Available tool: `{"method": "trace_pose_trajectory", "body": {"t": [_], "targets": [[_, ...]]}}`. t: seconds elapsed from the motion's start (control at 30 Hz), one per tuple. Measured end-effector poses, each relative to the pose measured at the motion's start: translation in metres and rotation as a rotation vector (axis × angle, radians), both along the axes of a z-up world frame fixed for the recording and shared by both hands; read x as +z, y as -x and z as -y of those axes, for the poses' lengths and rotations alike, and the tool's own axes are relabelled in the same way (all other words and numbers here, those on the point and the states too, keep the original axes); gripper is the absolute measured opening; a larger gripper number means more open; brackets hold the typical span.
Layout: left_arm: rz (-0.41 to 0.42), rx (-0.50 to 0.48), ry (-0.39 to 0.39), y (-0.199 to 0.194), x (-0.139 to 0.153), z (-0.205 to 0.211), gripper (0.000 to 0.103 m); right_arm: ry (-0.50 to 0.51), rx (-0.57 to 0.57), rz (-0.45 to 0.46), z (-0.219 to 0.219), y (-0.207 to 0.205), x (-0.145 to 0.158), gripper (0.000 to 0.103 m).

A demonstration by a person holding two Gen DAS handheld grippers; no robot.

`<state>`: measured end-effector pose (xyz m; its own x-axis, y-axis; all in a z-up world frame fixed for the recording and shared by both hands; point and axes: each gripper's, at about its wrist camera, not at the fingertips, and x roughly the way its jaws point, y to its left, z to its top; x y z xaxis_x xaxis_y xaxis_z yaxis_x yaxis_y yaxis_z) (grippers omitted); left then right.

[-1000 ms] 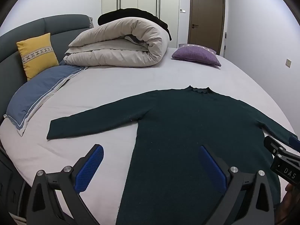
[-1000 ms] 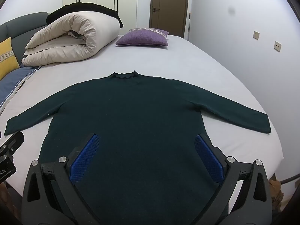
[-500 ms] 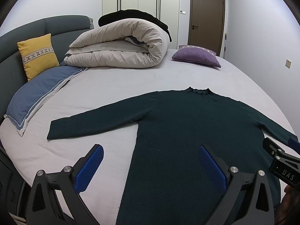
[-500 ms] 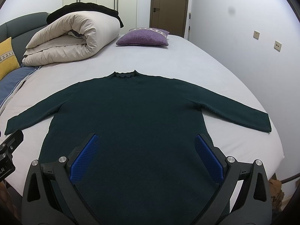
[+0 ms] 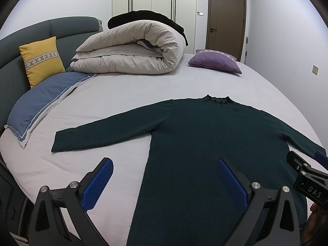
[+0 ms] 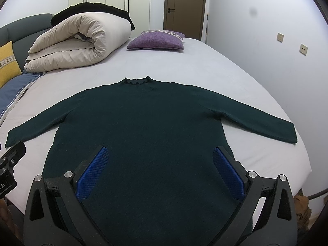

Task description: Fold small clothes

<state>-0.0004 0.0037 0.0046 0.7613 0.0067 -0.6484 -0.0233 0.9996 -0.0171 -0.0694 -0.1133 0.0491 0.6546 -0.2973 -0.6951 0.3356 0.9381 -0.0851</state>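
The dark green sweater (image 6: 143,123) is lying flat, collar at twelve o'clock; the left gripper (image 5: 164,181) and right gripper (image 6: 160,171) are both hovering spread, holding nothing, the left one nearer the nine-o'clock sleeve (image 5: 102,134).

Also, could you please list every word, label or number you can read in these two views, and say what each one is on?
"DAS": white letters on the black body of the right gripper, seen at the edge of the left wrist view.
A white label on the left gripper, at the edge of the right wrist view, is cut off; perhaps "AI", not readable for sure.
Nothing readable on the sweater, pillows, wall or door.
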Motion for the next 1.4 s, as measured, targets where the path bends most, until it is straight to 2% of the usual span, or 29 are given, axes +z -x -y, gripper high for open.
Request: {"method": "trace_pose_trajectory", "body": {"t": [1.4], "targets": [[0.000,-0.001,-0.001,0.0031,-0.0049,-0.0003,0.103,-0.004,0.003,-0.011,-0.0057,-0.0006,-0.0060,0.103]]}}
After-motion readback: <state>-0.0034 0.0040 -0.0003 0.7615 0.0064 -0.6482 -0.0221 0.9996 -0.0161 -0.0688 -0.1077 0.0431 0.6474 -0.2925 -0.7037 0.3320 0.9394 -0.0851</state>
